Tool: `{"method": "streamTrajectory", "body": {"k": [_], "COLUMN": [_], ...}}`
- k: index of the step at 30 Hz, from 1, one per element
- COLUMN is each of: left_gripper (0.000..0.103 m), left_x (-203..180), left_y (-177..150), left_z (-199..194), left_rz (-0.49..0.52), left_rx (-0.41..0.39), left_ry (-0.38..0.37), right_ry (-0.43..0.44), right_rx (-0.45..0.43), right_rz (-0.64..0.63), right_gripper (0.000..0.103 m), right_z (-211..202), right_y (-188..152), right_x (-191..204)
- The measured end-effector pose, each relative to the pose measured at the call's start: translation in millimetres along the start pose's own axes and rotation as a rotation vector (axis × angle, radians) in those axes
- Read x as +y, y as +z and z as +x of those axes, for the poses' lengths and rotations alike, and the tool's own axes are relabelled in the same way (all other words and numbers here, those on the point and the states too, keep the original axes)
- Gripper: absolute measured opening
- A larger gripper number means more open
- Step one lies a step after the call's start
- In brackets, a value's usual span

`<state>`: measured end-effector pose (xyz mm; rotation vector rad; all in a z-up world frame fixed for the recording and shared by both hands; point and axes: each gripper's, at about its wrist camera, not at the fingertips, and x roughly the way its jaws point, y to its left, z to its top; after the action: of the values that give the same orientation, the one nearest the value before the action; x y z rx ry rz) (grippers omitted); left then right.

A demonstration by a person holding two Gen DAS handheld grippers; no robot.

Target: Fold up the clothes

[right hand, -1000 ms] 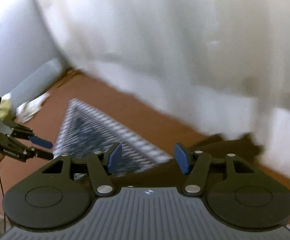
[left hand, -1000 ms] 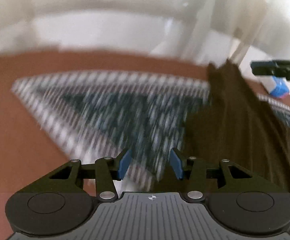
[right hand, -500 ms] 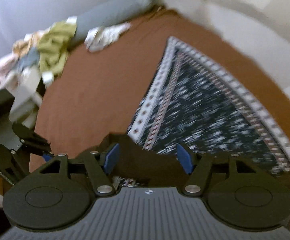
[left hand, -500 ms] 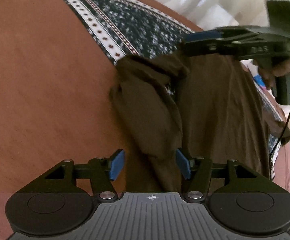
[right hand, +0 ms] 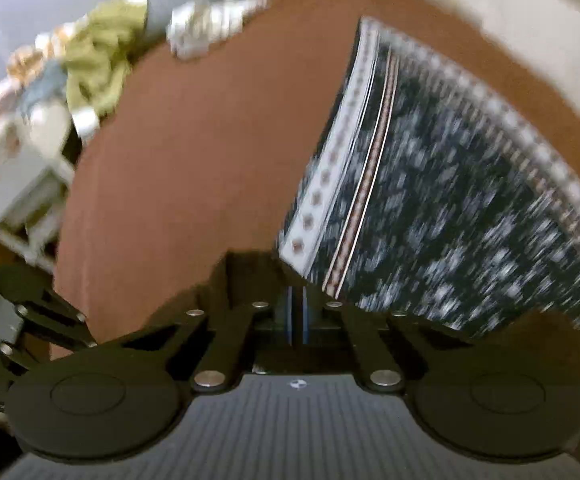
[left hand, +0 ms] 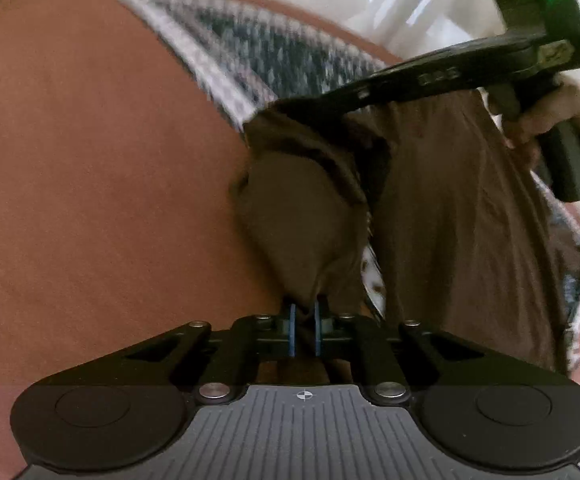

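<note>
Left wrist view: we see our left tool (left hand: 304, 312) angled steeply down at bottom centre, its blue pads pinched on a bunched edge of the brown garment (left hand: 450, 216), which lies on the patterned cloth (left hand: 274, 48) over the rust-brown bed surface (left hand: 90, 184). At upper right, our right hand (left hand: 546, 116) grips the handle of the right tool (left hand: 290, 106), which reaches in towards the garment's far edge. In the right wrist view that tool's jaws are narrowed on dark brown fabric at lower centre, beside the patterned cloth's corner.
</note>
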<state>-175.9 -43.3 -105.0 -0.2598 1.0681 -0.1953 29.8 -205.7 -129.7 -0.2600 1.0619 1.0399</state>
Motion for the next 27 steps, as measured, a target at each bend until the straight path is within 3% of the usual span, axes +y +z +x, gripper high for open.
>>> {"method": "streamTrajectory", "body": {"k": [4, 6, 8, 10, 14, 17, 22, 27], "left_gripper": [0.003, 0.005, 0.038, 0.054, 0.054, 0.058, 0.058, 0.058], "left_x": [6, 4, 4, 8, 21, 36, 56, 65], "left_y": [27, 31, 26, 14, -20, -37, -36, -19], "left_z": [-54, -72, -74, -61, -39, -44, -59, -39], "left_rz": [0.063, 0.119, 0.154, 0.144, 0.087, -0.003, -0.168, -0.202], "left_rx": [-0.136, -0.153, -0.111, -0.018, 0.142, 0.16, 0.053, 0.035], "left_ry": [0.082, 0.1, 0.081, 0.069, 0.061, 0.06, 0.064, 0.053], "right_ry": [0.003, 0.003, -0.001, -0.026, -0.06, -0.039, -0.011, -0.014], "right_rx": [-0.145, -0.157, -0.106, 0.001, 0.18, 0.225, 0.169, 0.068], "right_rz": [-0.023, -0.062, -0.089, -0.112, -0.14, -0.122, -0.116, -0.09], "right_gripper": [0.005, 0.005, 0.005, 0.006, 0.008, 0.008, 0.01, 0.024], "right_z": [-63, -88, -96, -83, -53, -51, -75, -85], "right_y": [2, -10, -32, -62, -119, -146, -138, -110], "right_x": [2, 3, 2, 1, -1, 3, 2, -5]}}
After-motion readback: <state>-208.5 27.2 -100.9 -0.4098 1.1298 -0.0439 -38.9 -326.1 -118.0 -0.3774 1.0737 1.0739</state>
